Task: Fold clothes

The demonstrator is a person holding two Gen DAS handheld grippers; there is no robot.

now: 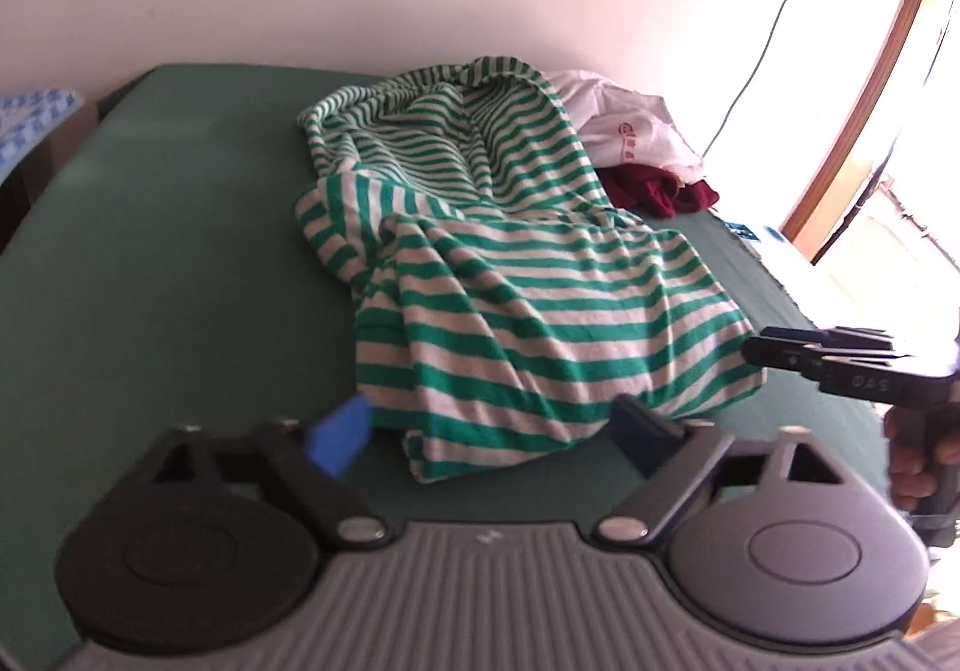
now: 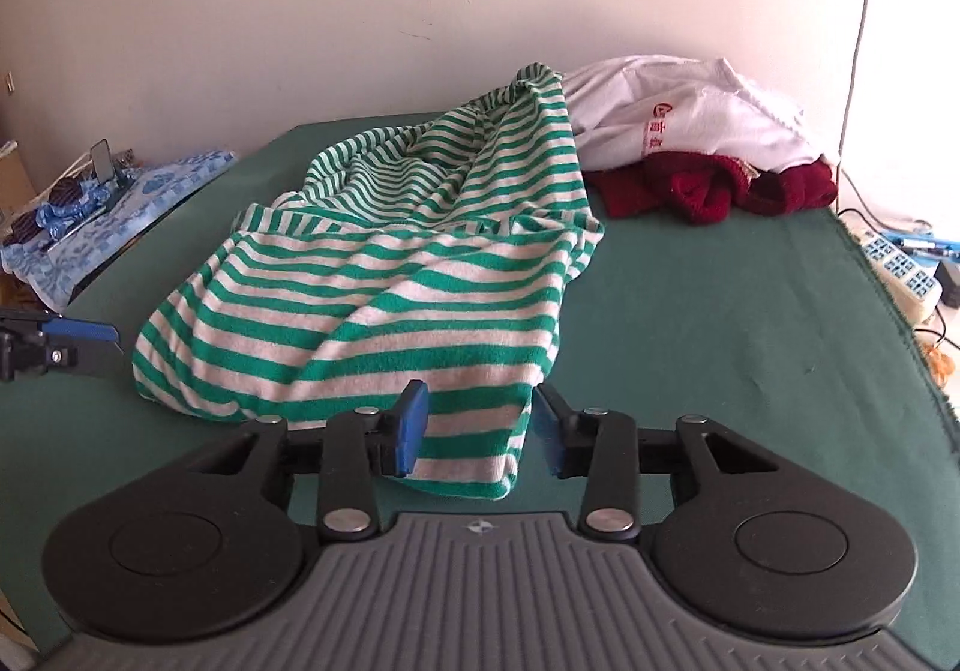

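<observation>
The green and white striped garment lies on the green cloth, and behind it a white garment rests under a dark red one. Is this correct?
Not quite. The white garment rests on top of the dark red one, not under it; the right wrist view shows this. The striped garment does lie on the green cloth.

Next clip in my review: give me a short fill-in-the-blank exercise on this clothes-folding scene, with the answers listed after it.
1. The garment nearest both tools is the striped shirt, white with ____ stripes.
2. The cloth covering the table is dark ____.
3. The white garment lies partly on top of a dark ____ one.
4. In the right wrist view, the near hem of the striped shirt lies ____ the fingers of the right tool.

Answers: green; green; red; between
</observation>
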